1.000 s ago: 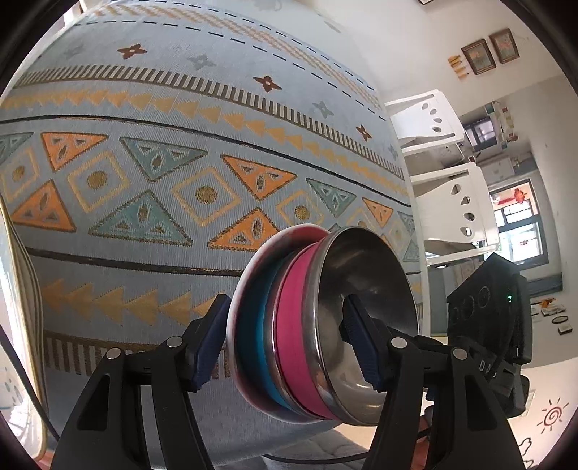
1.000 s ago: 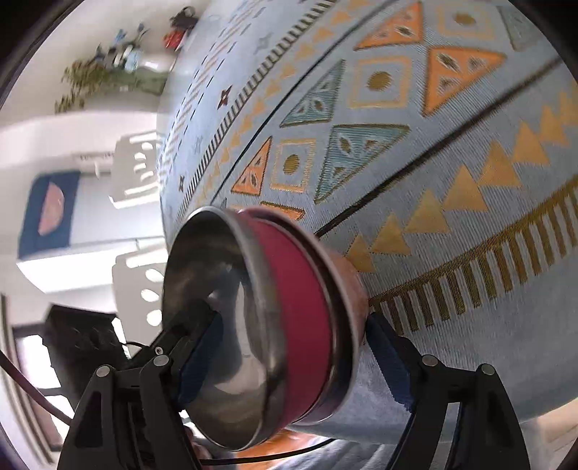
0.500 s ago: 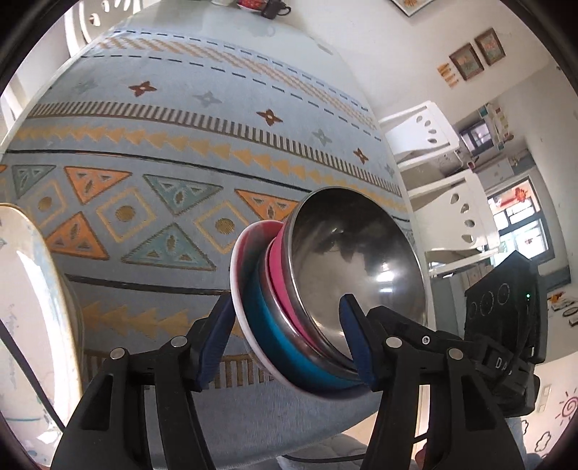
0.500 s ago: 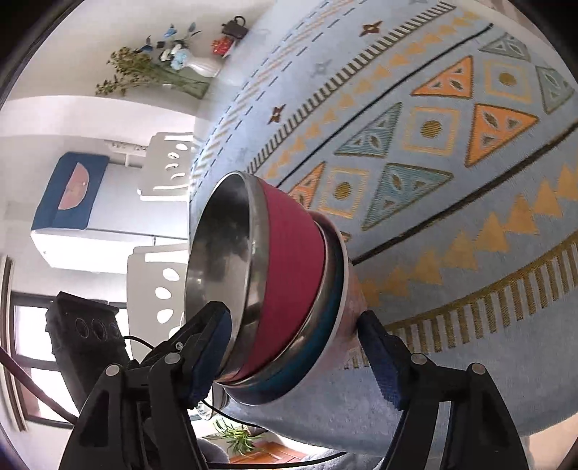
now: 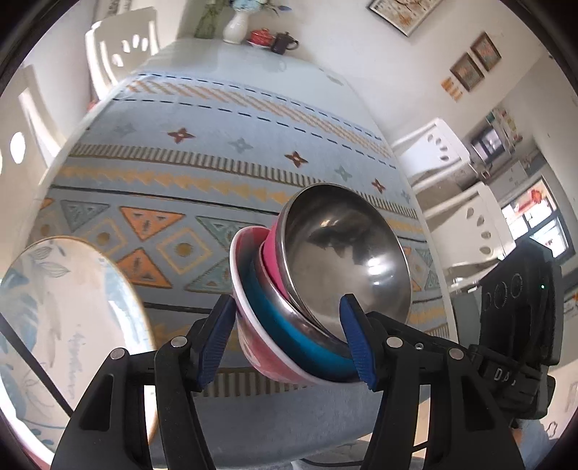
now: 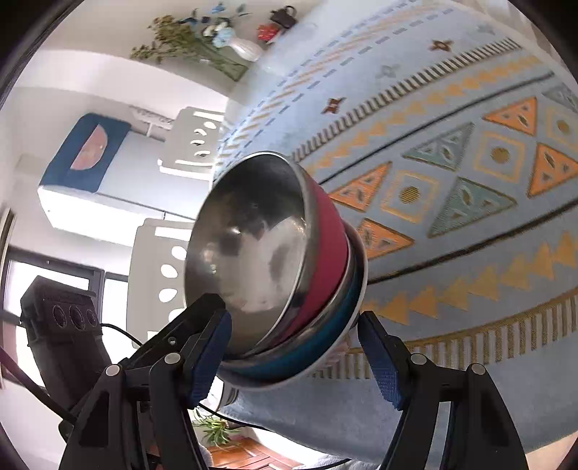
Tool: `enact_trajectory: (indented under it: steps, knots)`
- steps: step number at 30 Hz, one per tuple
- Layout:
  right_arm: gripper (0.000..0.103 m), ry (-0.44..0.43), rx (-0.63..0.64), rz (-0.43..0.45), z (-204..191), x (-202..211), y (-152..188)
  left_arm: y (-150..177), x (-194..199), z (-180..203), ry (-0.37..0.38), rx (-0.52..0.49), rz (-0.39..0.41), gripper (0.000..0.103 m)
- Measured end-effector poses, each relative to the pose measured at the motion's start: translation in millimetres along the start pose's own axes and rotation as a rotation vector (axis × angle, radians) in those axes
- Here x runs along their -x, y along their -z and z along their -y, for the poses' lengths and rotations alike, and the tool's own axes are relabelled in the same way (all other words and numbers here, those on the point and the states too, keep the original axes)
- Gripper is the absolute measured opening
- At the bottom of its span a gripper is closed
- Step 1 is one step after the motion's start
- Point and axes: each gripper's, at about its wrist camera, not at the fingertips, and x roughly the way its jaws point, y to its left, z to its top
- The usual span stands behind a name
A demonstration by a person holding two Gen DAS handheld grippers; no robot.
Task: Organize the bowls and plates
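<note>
A stack of nested bowls (image 5: 343,253) hangs tilted above the patterned tablecloth (image 5: 216,162), held from both sides. A steel bowl with a pink outside lies on top, a teal-sided steel bowl (image 5: 289,325) under it, and a pink bowl with a white rim (image 5: 260,358) outermost. My left gripper (image 5: 287,341) is shut on the stack, one pad inside the steel bowl and one against the pink bowl. From the other side my right gripper (image 6: 294,356) is shut on the same stack (image 6: 253,246). A white plate with blue leaves (image 5: 72,307) lies at the near left.
White chairs (image 5: 451,159) stand along the table's right side and another chair (image 5: 119,54) at the far left. A vase (image 5: 233,27), a red pot and a dark teapot sit at the far end. The table's near edge (image 5: 289,415) is just below the stack.
Both grippers rose and pulled back with the bowl stack between them. The stack tilted so its open side faces up more. The leaf plate came into the left wrist view.
</note>
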Motion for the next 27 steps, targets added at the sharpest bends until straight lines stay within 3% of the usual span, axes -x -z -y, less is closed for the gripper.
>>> enact_trajectory:
  steps: [3,4,5,7,9,12,15,17,20,23,27]
  knots:
    - [0.071,-0.01,0.038,0.002,-12,-5,1,1,7,-7,-0.023,0.002,0.016,0.056]
    - [0.071,-0.014,0.047,0.0,-16,-7,2,2,11,-8,0.002,-0.002,0.02,0.054]
    - [0.069,-0.025,0.061,0.002,-21,-9,3,3,18,-8,0.023,-0.001,0.044,0.042]
    - [0.045,-0.106,0.121,0.013,-37,-7,5,2,30,-7,0.014,-0.004,0.105,0.041]
    - [0.043,-0.078,0.249,0.076,-65,0,6,0,38,-12,0.018,-0.003,0.135,0.044]
    - [0.043,-0.04,0.355,0.096,-86,0,5,3,29,-31,-0.001,0.073,0.064,0.044]
    - [0.043,-0.034,0.277,0.046,-73,-1,4,16,39,-58,0.046,0.187,0.066,0.045]
    - [0.044,-0.019,0.213,0.058,-53,13,1,20,47,-73,0.036,0.257,0.091,0.047]
    - [0.051,0.014,0.112,0.083,-18,28,-10,18,46,-80,0.01,0.29,0.104,0.048]
    - [0.051,-0.003,-0.023,0.033,10,26,-24,13,37,-79,0.005,0.322,0.09,0.048]
    - [0.051,0.0,-0.05,0.0,19,22,-38,8,31,-77,0.002,0.324,0.085,0.049]
